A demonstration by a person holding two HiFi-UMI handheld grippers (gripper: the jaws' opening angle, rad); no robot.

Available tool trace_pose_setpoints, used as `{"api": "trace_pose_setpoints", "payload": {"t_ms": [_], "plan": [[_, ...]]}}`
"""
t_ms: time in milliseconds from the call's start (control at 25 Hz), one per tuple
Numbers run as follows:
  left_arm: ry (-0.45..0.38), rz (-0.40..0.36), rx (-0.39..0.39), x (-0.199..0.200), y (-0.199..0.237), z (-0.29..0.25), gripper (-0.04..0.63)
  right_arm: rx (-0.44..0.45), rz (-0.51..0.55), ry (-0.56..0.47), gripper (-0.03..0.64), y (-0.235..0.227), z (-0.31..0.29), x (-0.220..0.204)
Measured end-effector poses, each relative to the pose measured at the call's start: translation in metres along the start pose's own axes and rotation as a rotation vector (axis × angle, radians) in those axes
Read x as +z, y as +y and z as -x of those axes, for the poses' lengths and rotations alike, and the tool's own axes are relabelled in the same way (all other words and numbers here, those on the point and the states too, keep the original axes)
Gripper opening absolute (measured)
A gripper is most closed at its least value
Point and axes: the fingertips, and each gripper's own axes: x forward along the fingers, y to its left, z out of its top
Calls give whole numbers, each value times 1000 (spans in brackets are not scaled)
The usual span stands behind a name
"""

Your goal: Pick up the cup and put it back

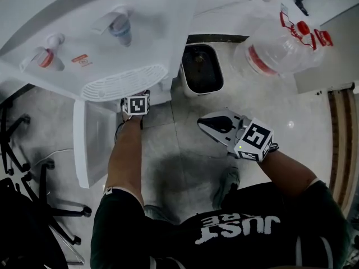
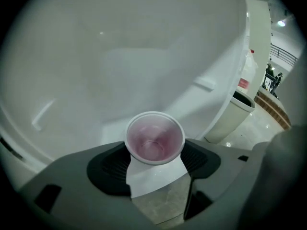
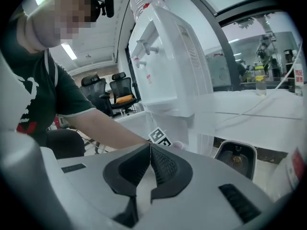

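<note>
Cup (image 2: 154, 139) clamped by its sides in our left gripper (image 2: 156, 166), mouth facing the camera | held low against the white water dispenser (image 1: 151, 38), probably to return it | right gripper (image 3: 147, 164) clenched, empty, parked aside

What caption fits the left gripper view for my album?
Left hand-held gripper holding a small pinkish cup in front of a white wall.

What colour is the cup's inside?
The cup is pinkish inside, white rim; best in left gripper view.

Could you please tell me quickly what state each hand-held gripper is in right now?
Left hand-held gripper: closed on the cup.
Right hand-held gripper: closed, holding nothing.
</note>
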Motion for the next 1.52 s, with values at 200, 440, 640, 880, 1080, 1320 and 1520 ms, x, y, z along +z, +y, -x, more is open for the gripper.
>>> {"api": "trace_pose_setpoints", "payload": {"t_ms": [200,440,640,880,1080,1320,1520], "plan": [[121,1,-8,-35,0,-28,324,-8,-28,11,34,1,4,-7],[45,-57,41,2,4,-5,376,-13,-35,15,34,2,5,-8],[-4,-19,29,4,7,-9,457,-1,-19,1,34,4,2,-1],[-24,59,-1,-12,4,-13,483,-5,-17,11,34,6,1,-5],[-28,48,18,-29,5,-9,483,3,11,4,34,10,-4,-3],[-15,121,15,-63,-11,16,482,9,14,-6,34,18,-8,-3],[-87,130,-137,-53,-57,82,479,7,9,-5,34,24,-3,9]]}}
